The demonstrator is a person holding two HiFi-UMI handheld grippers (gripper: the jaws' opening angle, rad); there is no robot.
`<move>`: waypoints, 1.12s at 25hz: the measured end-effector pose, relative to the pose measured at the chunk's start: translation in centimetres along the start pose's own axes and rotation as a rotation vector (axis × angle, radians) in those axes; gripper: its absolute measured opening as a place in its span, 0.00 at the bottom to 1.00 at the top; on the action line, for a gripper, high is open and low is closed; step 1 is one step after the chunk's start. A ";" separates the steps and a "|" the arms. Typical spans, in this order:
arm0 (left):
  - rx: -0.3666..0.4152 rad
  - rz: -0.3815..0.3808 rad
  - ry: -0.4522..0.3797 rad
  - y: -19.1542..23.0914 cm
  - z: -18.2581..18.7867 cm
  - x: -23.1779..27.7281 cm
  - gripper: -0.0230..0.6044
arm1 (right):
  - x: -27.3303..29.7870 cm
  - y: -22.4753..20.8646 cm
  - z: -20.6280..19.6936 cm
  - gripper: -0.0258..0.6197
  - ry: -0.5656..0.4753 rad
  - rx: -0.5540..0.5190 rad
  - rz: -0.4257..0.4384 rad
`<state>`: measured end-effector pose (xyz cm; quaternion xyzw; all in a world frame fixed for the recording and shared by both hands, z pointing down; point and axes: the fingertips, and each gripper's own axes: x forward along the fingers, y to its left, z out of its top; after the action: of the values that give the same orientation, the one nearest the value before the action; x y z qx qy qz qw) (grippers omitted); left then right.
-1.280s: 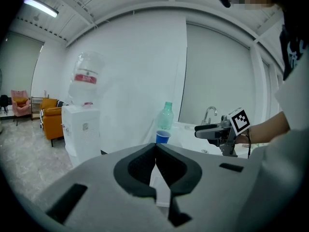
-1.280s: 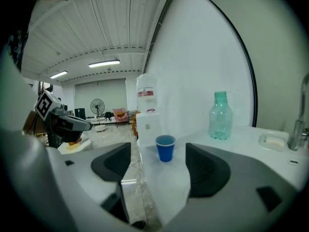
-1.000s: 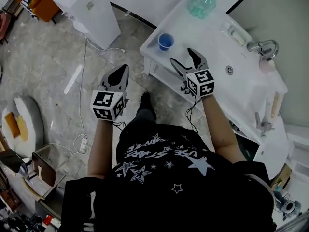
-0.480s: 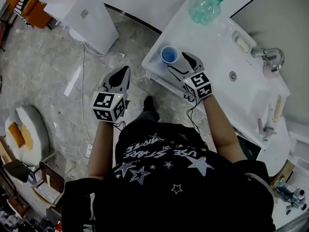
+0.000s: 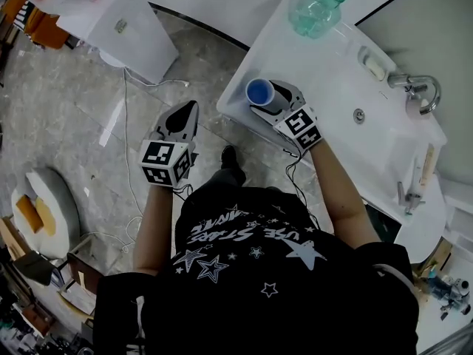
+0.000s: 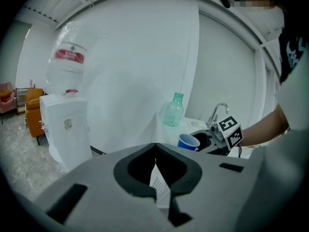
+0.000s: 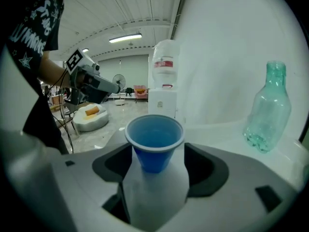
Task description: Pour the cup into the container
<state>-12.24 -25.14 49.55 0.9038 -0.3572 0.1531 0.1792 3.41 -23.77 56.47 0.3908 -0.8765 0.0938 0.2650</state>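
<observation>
Reaching further over the table point(image 5: 332, 61) than a second ago, the right tool point(image 5: 275, 100) now has its jaws on either side of the blue cup point(image 5: 259, 92), which then stood clear ahead of them; the left tool point(image 5: 189, 109) hangs where it was, out over the floor. From the head view, the cup stands near the table's front left corner, the green bottle point(image 5: 318, 9) stands well apart from it toward the far edge, and a tap point(image 5: 417, 91) sits over the sink at the right. From the left gripper view, the left tool's jaws meet at their tips with nothing between them; beyond them a white water dispenser point(image 6: 65, 129) stands on the floor at the left, and the cup point(image 6: 188, 142) shows at the table's edge just in front of the right tool, with the bottle point(image 6: 174, 111) behind it and the tap point(image 6: 218, 111) to its right. From the right gripper view, the right tool's jaws stand wide apart with the cup point(image 7: 154, 141) upright between them on the white table; a gap shows on each side of the cup, so the pads do not press on it. It sits near the jaw tips, its open mouth facing up, and I cannot tell what it holds. The bottle point(image 7: 268, 110) stands to the right, well apart from the cup, and the left tool point(image 7: 116, 87) shows at the far left
</observation>
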 end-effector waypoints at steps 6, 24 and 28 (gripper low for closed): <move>0.005 -0.009 0.032 0.4 -0.6 0.8 0.05 | 0.8 0.0 0.3 0.53 -0.014 -0.034 0.034; 0.015 -0.024 0.042 0.8 -0.4 1.3 0.05 | 0.2 -1.3 1.1 0.46 -0.091 0.070 -0.021; 0.023 -0.044 0.029 0.9 0.5 1.9 0.05 | -0.9 -1.9 1.8 0.46 -0.100 0.102 -0.046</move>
<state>-11.45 -27.06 50.05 0.9112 -0.3326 0.1662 0.1772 4.59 -25.14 54.36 0.4283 -0.8734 0.1125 0.2025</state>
